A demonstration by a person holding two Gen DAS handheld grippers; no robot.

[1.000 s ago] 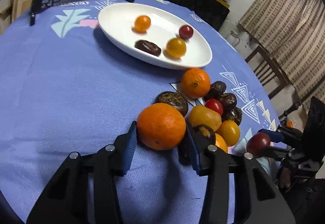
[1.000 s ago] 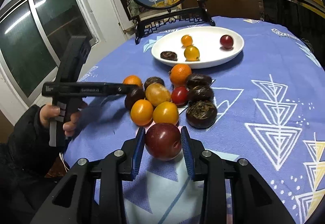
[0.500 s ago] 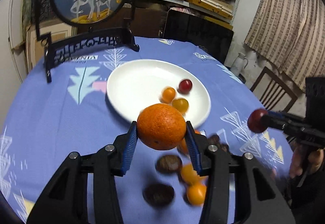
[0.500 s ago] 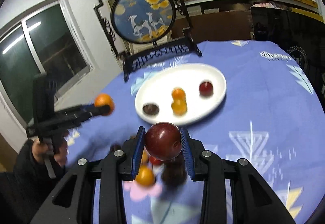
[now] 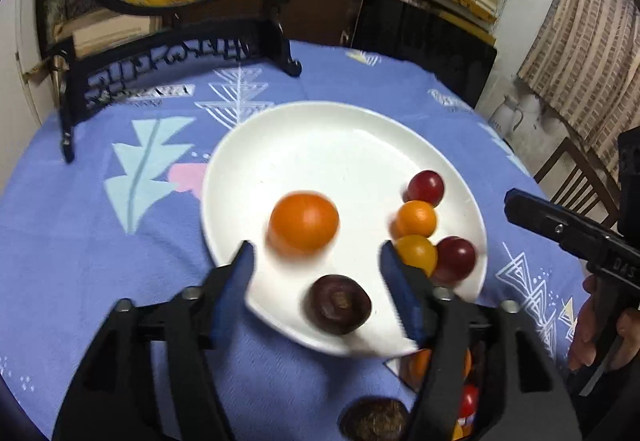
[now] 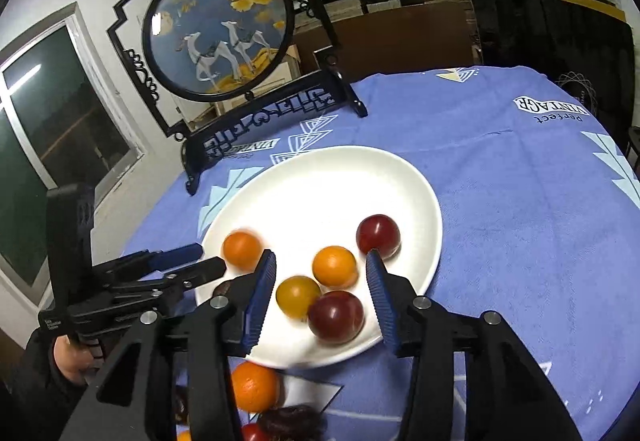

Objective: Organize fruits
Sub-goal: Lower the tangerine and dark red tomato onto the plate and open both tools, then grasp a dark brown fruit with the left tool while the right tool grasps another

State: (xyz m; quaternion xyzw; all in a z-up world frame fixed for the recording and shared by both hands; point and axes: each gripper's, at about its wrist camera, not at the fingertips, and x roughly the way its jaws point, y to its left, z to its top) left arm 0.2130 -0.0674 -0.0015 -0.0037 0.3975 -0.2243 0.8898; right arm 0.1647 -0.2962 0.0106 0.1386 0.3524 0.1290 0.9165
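Now both tools, left (image 5: 316, 261) and right (image 6: 320, 277), hang wide open and empty over the plate (image 5: 320, 129), while the remaining fruit pile (image 6: 256, 387) lies behind and below them on the worktop (image 6: 500, 169).

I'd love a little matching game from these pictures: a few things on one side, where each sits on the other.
Things:
1. big orange
2. dark brown fruit
3. round deer picture
4. left tool

Places:
A. standing on the table behind the white plate
B. open, over the plate's near rim
C. on the plate's left part, apart from the other fruit
D. on the plate, at its near edge

Pairs: 1-C, 2-D, 3-A, 4-B
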